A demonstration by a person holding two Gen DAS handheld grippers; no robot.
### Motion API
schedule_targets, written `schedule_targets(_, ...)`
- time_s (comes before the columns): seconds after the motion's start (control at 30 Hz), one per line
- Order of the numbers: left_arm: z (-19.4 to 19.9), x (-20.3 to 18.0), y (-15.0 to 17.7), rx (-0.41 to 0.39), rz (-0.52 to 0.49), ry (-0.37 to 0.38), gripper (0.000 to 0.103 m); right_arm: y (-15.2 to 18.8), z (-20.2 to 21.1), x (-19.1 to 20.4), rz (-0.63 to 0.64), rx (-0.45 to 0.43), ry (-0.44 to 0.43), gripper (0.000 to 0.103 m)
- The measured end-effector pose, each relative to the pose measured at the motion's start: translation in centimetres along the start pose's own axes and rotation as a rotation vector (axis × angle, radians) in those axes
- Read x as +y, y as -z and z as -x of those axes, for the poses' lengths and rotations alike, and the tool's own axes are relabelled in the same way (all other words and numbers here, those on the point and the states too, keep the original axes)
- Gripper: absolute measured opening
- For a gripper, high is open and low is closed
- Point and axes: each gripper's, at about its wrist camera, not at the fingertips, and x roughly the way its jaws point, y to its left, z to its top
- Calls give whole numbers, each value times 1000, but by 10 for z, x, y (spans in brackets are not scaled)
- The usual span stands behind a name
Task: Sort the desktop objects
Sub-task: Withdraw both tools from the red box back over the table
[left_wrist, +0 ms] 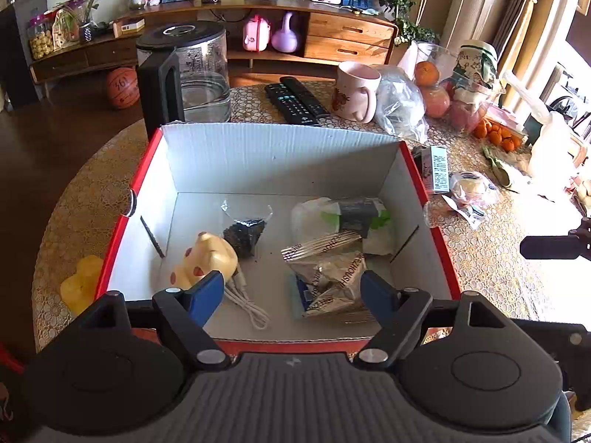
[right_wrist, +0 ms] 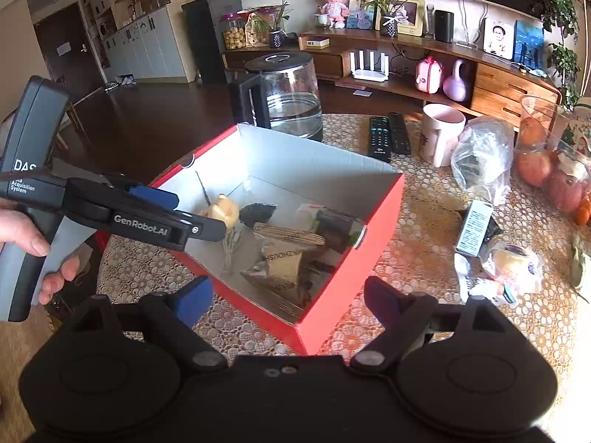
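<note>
1. The left gripper [left_wrist: 291, 295] hangs over the near edge of the red box [left_wrist: 436, 229], jaws wide, nothing between them.
2. Inside the box lie a yellow toy [left_wrist: 207, 262], a white cable [left_wrist: 247, 304] and foil packets [left_wrist: 332, 277].
3. The right gripper [right_wrist: 288, 301] is outside the near corner of the box, jaws wide and empty.
4. On the table [right_wrist: 417, 258] to the right wait a small carton [right_wrist: 474, 227] and a wrapped bun [right_wrist: 513, 265]. I think the right gripper should approach one slowly and close at its middle.

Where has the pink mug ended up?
The pink mug stands on the table beyond the red box, toward the right in both views, between the two remote controls and a crumpled clear plastic bag.
</note>
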Motion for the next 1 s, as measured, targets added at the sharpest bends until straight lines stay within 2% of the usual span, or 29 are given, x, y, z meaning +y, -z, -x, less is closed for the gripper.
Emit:
schedule_targets(0.23,6,-29,3,-19,-50,65,92,18,30,-48,-43,-2,91,89)
schedule_targets(0.3,6,-38,3,-22,-61,88,102,23,37,-64,-76,-4,118,89)
schedule_targets(0.8,-5,-127,-1,1,-180,224,102,29,57,-150,-246,-41,237,90)
schedule_targets(1.0,-14,-168,-6,-10,-255,243,102,23,52,-177,-309,-45,279,90)
